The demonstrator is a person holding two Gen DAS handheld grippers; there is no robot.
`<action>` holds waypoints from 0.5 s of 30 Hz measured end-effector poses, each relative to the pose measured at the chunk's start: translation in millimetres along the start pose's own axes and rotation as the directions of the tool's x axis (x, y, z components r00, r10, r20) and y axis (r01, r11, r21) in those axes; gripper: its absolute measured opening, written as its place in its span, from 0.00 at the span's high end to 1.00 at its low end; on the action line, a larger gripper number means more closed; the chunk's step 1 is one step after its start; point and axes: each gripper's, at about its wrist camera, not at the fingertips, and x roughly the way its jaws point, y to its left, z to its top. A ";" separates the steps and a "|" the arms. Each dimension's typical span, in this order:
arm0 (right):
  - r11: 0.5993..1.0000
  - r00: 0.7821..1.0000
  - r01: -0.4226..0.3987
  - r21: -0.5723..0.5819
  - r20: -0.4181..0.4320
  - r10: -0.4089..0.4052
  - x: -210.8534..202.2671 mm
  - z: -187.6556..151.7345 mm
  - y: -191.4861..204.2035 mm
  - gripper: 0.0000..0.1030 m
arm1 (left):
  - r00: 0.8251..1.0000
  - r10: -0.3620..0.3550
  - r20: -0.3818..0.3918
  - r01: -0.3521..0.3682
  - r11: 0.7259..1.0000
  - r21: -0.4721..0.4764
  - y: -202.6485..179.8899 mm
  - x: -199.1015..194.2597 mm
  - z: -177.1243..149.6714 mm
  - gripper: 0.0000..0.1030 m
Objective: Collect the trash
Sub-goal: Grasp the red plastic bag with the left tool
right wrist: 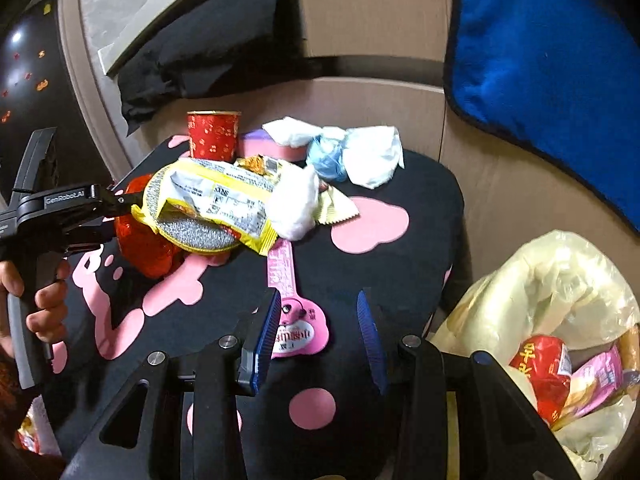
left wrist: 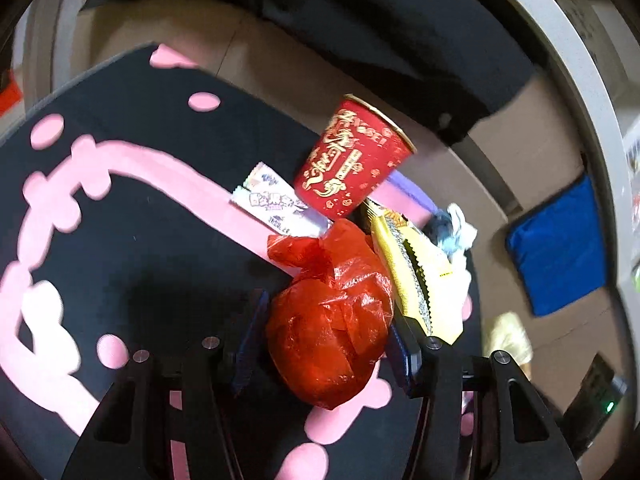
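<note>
A knotted red plastic bag lies on the black-and-pink mat. My left gripper is open with a finger on each side of it, and it is seen beside the red bag in the right wrist view. A red paper cup, a white wrapper and a yellow noodle packet lie beyond. My right gripper is open and empty above a pink wrapper. The yellow packet, the cup, white tissues and a blue wad lie further off.
A pale trash bag stands open at the right below the mat's edge, with red and pink wrappers inside. A blue cushion lies on the floor behind. A black cloth hangs at the back. The mat covers a low table.
</note>
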 end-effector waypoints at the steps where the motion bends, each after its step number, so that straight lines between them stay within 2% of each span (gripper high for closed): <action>1: 1.000 1.000 -0.001 0.000 -0.011 0.001 2.6 -0.4 -0.5 0.64 | 1.000 0.017 0.007 -0.017 0.999 0.029 -3.3 -4.3 -1.0 0.53; 6: 1.000 0.999 -0.016 -0.016 -0.031 0.016 13.0 -4.2 4.3 0.64 | 0.995 0.089 0.046 -0.094 0.989 0.111 -4.5 -30.7 -10.8 0.56; 12: 0.995 0.994 -0.086 0.047 -0.056 0.089 30.3 -7.2 0.1 0.57 | 0.983 0.151 0.105 -0.163 0.980 0.118 9.7 -63.9 -22.1 0.56; 15: 0.997 0.995 -0.074 0.019 -0.061 0.075 32.3 -6.4 9.0 0.56 | 0.981 0.161 0.111 -0.172 0.980 0.096 18.9 -74.2 -24.0 0.56</action>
